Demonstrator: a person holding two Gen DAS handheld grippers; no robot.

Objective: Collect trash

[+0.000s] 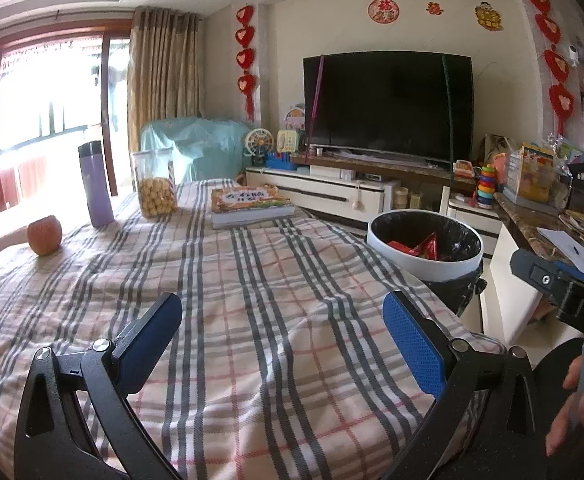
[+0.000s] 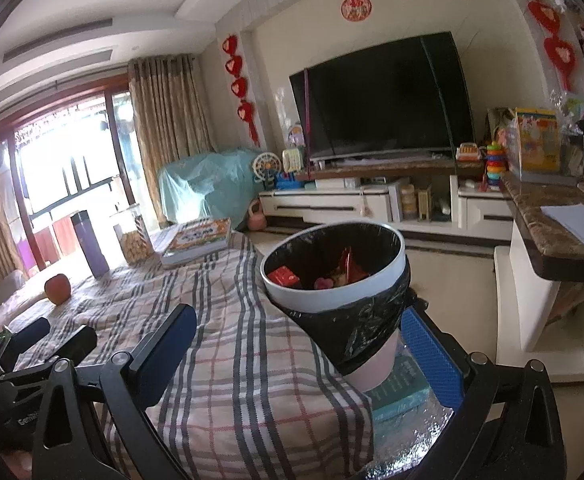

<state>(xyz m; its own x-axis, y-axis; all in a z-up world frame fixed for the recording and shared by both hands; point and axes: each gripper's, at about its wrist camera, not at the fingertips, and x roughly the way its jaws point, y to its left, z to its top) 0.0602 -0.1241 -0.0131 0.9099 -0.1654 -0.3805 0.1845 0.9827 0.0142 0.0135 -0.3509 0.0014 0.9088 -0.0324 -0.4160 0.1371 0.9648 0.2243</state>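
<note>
Beside the right edge of a plaid-covered counter (image 1: pixel 276 264), a white trash bin (image 1: pixel 423 264) lined with a black bag (image 2: pixel 355 320) is seen, with red wrappers (image 1: pixel 423 246) lying inside it. Both claws are held released and empty: the left claw (image 1: pixel 284 344) is spread wide above the bare cloth, and the right claw (image 2: pixel 303 356) is spread with the lower part of the bin between its blue pads, though contact cannot be told. Along the far side of the counter an apple (image 1: pixel 44 235), a purple flask (image 1: pixel 95 183), a clear jar of round snacks (image 1: pixel 154 188) and a boxed book (image 1: pixel 250 203) are set. A dark television (image 1: pixel 387 102) is mounted behind.
</note>
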